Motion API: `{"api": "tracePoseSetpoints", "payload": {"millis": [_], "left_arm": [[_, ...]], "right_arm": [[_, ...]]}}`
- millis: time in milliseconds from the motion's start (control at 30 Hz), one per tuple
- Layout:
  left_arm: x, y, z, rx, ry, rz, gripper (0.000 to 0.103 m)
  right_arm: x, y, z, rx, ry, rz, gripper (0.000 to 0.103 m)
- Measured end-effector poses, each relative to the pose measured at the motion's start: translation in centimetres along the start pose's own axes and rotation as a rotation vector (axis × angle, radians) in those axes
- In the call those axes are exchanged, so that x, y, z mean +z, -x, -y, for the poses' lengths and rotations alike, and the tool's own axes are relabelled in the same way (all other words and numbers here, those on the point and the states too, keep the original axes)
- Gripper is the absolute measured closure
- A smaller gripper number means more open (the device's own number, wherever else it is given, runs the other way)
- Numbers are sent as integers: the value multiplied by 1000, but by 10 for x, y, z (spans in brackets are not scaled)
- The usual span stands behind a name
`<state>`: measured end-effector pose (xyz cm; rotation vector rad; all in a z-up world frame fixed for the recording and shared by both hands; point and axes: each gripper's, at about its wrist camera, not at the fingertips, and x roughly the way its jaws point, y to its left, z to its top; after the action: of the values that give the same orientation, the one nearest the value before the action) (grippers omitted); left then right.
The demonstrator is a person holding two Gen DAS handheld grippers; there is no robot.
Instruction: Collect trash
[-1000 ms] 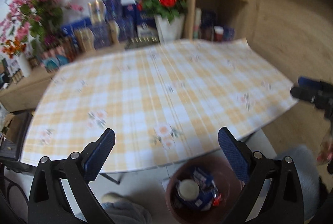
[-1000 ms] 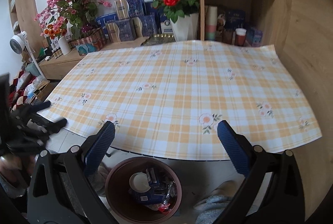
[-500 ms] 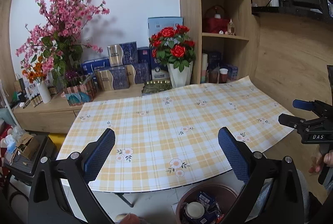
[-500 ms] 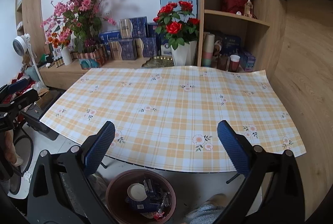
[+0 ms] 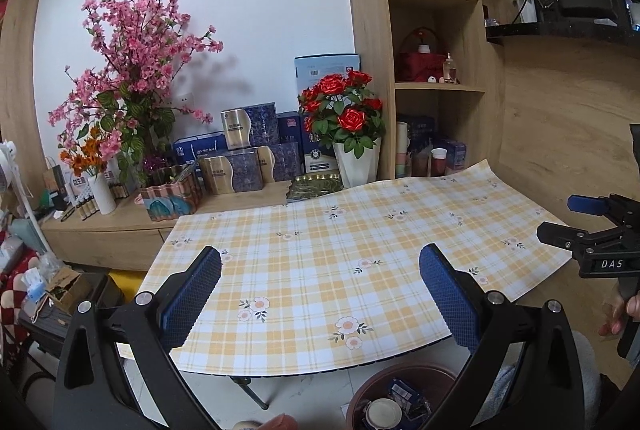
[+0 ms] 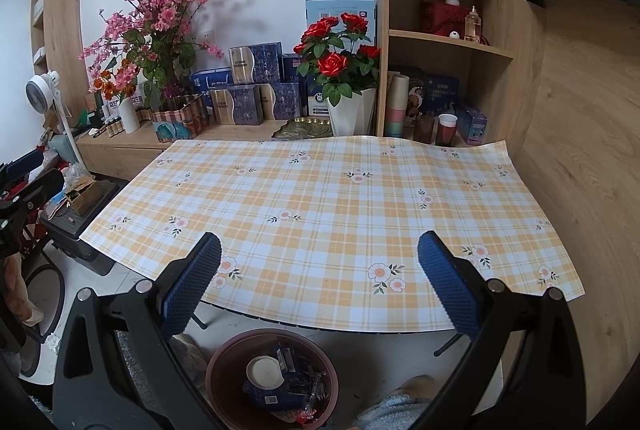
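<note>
A brown round bin stands on the floor below the table's near edge, holding a white cup lid, blue packets and wrappers. The same bin shows at the bottom of the left wrist view. My left gripper is open and holds nothing, raised above the near edge of the table. My right gripper is likewise open and holds nothing, above the bin and the table edge. Each gripper also appears in the other's view: the right gripper at the right, the left gripper at the left.
The table carries a yellow checked cloth with flower prints. Behind it a low wooden shelf holds blue boxes, a pink blossom arrangement and a white vase of red roses. A tall shelf unit stands at the right. A fan and clutter sit at the left.
Both grippers have lifted and drawn back from the table, so the cloth looks farther off and more of the wall and shelves shows. Both stay open and hold nothing.
</note>
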<state>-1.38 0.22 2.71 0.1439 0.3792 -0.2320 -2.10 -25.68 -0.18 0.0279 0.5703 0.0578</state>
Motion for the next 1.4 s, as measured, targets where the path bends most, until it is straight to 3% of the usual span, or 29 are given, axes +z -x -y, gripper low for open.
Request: {"api": "tracePoseSetpoints", "payload": {"millis": [233, 1400], "left_arm": [[-4, -6, -6, -1, 39, -41, 6], [-12, -10, -8, -2, 42, -58, 6]], "right_arm": [[1, 3, -4, 0, 17, 10, 6], [2, 7, -6, 4, 29, 36, 6]]}}
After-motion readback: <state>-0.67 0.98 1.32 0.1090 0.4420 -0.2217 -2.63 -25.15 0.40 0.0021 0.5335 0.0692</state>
